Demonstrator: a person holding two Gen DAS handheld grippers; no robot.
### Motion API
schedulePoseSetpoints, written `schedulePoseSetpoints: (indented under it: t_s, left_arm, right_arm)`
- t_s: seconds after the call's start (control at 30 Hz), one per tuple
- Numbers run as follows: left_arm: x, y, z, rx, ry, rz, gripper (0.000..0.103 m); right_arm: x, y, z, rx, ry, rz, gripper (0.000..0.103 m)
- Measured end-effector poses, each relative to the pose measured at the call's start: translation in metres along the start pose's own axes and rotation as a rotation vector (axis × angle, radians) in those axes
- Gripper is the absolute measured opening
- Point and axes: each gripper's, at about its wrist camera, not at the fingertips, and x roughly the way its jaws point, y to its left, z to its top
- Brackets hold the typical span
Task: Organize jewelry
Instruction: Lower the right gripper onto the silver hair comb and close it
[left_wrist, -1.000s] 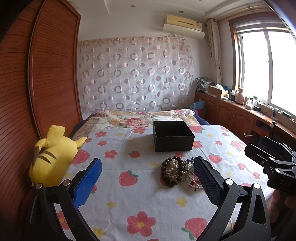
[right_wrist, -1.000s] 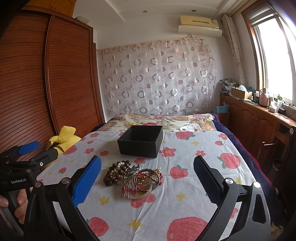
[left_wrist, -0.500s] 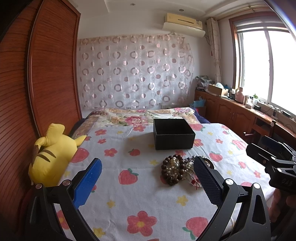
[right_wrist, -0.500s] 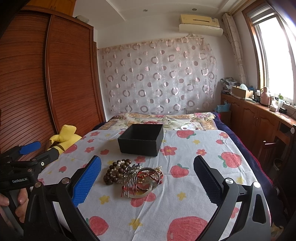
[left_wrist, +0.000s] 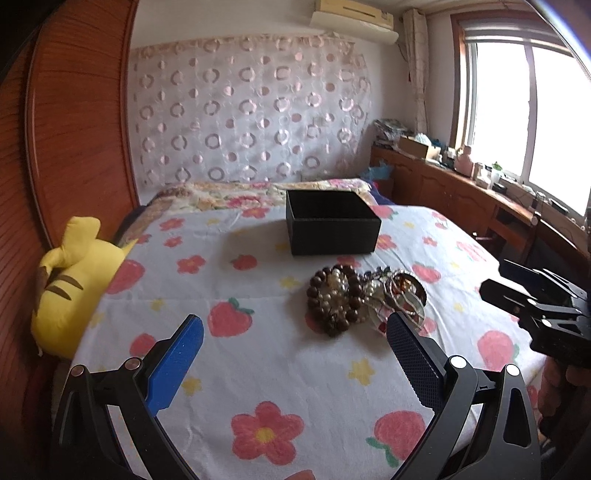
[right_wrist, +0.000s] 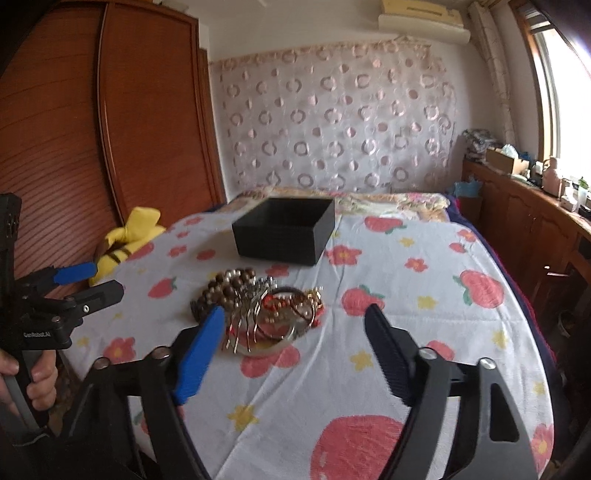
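My jewelry pile (right_wrist: 258, 314) lies on the bedspread (right_wrist: 406, 295) at my right gripper's (right_wrist: 295, 332) twelve o'clock, long axis running nine to three: brown beads, silver comb, bangle, red bits tangled. The black box (right_wrist: 284, 236) sits beyond, open top up. My right jaws have just been narrowing, nothing between them; my left gripper (left_wrist: 295, 345) gapes empty.

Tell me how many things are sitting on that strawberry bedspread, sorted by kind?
Black open box: 1
Heap of jewelry, tangled, pieces too mixed to count apart: 1
Yellow plush toy, at the bed's edge by the wardrobe: 1
Total: 3
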Motion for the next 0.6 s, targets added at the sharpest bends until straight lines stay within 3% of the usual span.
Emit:
schedulePoseSetpoints:
  t_s: [0.07,0.23,0.4,0.6]
  left_arm:
    - [0.005,0.001,-0.002,0.001,0.017,-0.009,0.096]
    - [0.017,0.005,-0.007,-0.007,0.056,-0.029,0.096]
    - [0.024,0.009,-0.012,-0.019,0.082,-0.036,0.096]
    - [0.026,0.016,-0.014,-0.035,0.088,-0.028,0.096]
  right_arm:
    - [0.009,-0.001,0.0,-0.005,0.028,0.026,0.065]
    - [0.032,0.005,0.002,-0.03,0.092,0.106,0.05]
    - [0.059,0.017,0.004,-0.063,0.166,0.155,0.047]
    - [0.079,0.031,0.001,-0.128,0.226,0.133,0.041]
